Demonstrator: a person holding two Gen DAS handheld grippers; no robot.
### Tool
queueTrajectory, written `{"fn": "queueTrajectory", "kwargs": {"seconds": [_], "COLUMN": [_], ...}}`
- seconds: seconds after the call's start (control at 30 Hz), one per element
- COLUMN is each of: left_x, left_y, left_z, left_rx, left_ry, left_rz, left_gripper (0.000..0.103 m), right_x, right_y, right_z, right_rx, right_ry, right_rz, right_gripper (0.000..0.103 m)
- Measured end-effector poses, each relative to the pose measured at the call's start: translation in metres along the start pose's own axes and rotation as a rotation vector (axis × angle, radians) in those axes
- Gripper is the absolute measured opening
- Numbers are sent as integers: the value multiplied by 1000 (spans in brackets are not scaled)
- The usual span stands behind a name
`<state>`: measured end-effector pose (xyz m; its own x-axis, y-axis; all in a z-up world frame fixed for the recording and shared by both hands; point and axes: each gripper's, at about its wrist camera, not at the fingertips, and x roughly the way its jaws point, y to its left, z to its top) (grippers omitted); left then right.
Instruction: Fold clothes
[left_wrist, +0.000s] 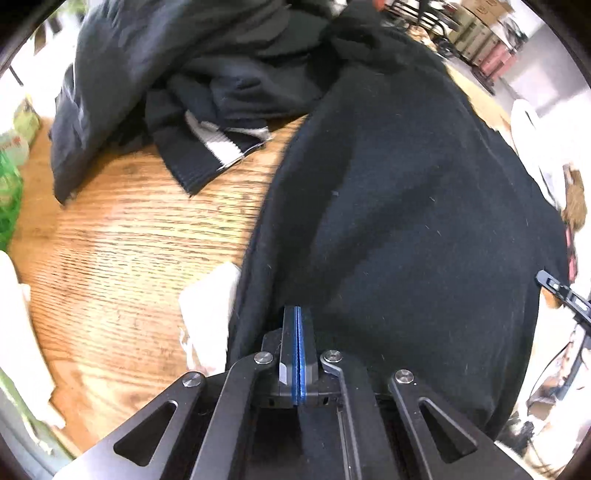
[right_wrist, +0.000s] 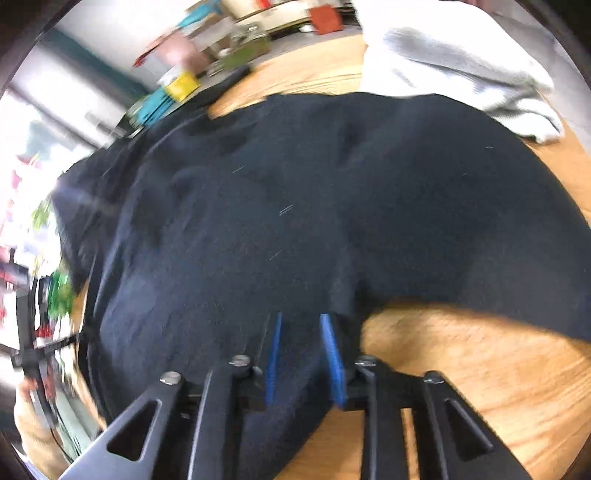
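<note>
left gripper (left_wrist: 298, 314) has its blue-padded fingers pressed together with no gap showing, tips at the near edge of a black garment (left_wrist: 399, 206); whether any cloth is pinched between them cannot be told. the garment lies spread over the right part of a wooden table (left_wrist: 140, 236), stretching from the gripper to the far side. a dark grey garment (left_wrist: 177, 66) with a white-striped cuff (left_wrist: 221, 140) is piled at the far left of the table, just beside the black one. a white cloth (left_wrist: 210, 310) lies next to the black garment's left edge, near the gripper. part of the other tool (left_wrist: 561, 291) shows at the right edge.

right gripper (right_wrist: 301, 325) has its fingers parted, blue pads well separated, with a fold of the black garment (right_wrist: 295, 206) running down between them; they sit around the cloth, not closed on it. bare table (right_wrist: 461, 369) shows to the right. a grey-white garment (right_wrist: 461, 74) lies at the far right, touching the black garment's far edge. background is motion-blurred.
</note>
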<state>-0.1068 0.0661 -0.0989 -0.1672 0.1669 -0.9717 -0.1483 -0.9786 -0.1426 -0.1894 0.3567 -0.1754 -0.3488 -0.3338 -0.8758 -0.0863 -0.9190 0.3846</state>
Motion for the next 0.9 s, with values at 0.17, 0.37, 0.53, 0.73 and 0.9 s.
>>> {"fn": "queueTrajectory", "kwargs": {"seconds": [0.17,0.37,0.53,0.73,0.9], "left_x": [-9,-2,-5,-11,-29], "left_y": [-12,-4,24,22,-20], "left_z": [-26,-52,-56,-56,-55], "left_rx": [38,17,-94,-133,-70], "left_ry": [8,32,17,14,2], "left_rz": [16,27,1,20,0], "left_gripper": [3,3,3,3,3], "right_x": [0,14,5,-4,-20], "right_y": [75,99,83,65,42], "right_z": [-56,-98,-110,-119,-115], "right_rx": [-261,-314,-291,-237,-175], "right_ry": [120,196,192,172,138], "right_rz": [157,206,184,221,263], "right_gripper": [43,47,45,45,46]}}
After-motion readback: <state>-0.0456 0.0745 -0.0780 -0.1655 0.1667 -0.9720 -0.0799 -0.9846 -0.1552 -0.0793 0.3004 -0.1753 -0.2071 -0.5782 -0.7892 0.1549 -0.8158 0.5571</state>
